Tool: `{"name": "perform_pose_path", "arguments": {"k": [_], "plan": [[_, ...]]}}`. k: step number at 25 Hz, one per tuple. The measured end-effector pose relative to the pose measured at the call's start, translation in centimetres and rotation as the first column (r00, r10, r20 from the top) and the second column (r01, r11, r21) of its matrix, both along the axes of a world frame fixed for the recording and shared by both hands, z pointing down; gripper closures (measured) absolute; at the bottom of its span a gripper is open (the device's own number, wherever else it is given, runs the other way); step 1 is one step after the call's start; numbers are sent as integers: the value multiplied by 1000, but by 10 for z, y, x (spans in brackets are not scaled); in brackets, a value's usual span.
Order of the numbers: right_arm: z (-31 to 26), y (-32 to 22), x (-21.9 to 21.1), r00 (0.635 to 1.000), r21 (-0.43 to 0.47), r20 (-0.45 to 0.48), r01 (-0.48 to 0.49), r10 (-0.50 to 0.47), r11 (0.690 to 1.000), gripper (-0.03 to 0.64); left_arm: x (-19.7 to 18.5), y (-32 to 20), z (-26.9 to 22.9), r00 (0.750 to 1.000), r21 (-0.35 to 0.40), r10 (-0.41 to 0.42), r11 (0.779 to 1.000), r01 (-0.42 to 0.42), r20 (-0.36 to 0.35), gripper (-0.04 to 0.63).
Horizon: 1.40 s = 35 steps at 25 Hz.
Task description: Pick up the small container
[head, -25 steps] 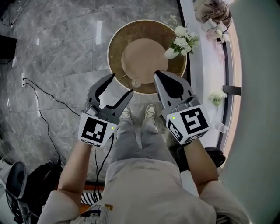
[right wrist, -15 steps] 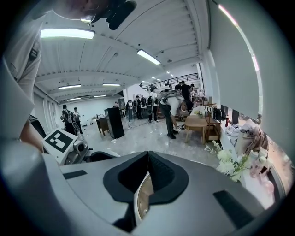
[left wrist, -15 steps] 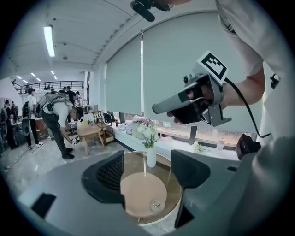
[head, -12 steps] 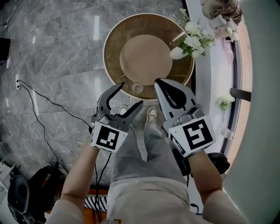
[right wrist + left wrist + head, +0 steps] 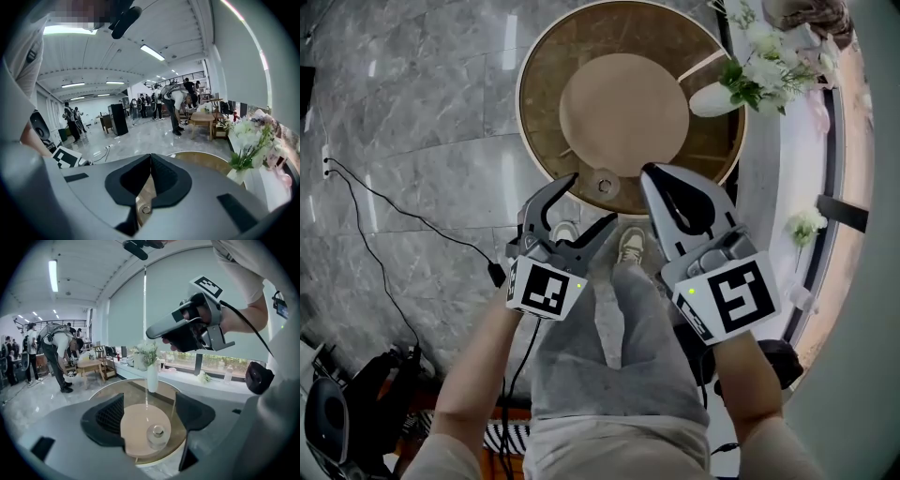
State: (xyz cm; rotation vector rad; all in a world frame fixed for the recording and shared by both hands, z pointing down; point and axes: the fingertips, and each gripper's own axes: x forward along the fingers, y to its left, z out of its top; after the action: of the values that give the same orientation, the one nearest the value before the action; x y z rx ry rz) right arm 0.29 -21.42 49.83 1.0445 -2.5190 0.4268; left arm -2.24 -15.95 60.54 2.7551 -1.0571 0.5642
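**A small, clear, slippery thing at the bench edge**

The small container (image 5: pixel 603 184) stands upright on the round bench (image 5: pixel 539 112), close to the bench's near rim and just at the border of the pale disc (image 5: pixel 623 108) at the bench's centre. It looks like a squat clear jar with a round cap, likely glass or hard plastic. I judge it light, rigid and smooth-walled, so it will probably slip under a weak pinch and skate across the glossy bench top if nudged from one side only. It may also chip if dropped.

The left gripper (image 5: pixel 592 200) hangs at the near rim of the bench, pointed at the container. Its fingers (image 5: pixel 105 418) are spread wide and opening further. The container shows in the gap ahead of them, but neither pad touches it. The right gripper (image 5: pixel 661 183) hovers over the same rim, just to the container's right, with its fingers (image 5: pixel 161 176) pressed together on nothing.

The best hold seems to be across the body below the cap, one pad on each side, low enough that it cannot tip (the cap may be loose, so it is a poor place to grip). A vase (image 5: pixel 712 98) of flowers stands at the far side of the bench, well apart from the container.
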Motion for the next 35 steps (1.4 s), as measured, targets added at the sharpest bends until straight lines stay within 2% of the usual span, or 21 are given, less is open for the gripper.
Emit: {"name": "perform_pose_path", "arguments": {"k": [3,8,17,26,32,35], "plan": [[25,6,-3,1000,16,-27,15,-14,1000,611,1,3,27,1000,15,-2,1000,2,3,267],[71,19,-4,999,5,-27,17,-17,1000,611,8,15,78,1000,-42,27,999,-27,4,259],[132,21,-7,999,-4,-28,19,-19,1000,611,16,12,146,999,-46,44,998,-45,-17,238],[173,20,-13,1000,-22,-25,19,-19,1000,611,25,8,193,996,-38,93,995,-92,11,238],[193,21,-12,999,-38,-31,19,-20,999,611,27,5,193,995,-34,101,994,-100,17,237],[199,22,-9,1000,-49,-29,10,-11,999,611,33,4,194,987,-28,139,990,-137,84,237]]}}
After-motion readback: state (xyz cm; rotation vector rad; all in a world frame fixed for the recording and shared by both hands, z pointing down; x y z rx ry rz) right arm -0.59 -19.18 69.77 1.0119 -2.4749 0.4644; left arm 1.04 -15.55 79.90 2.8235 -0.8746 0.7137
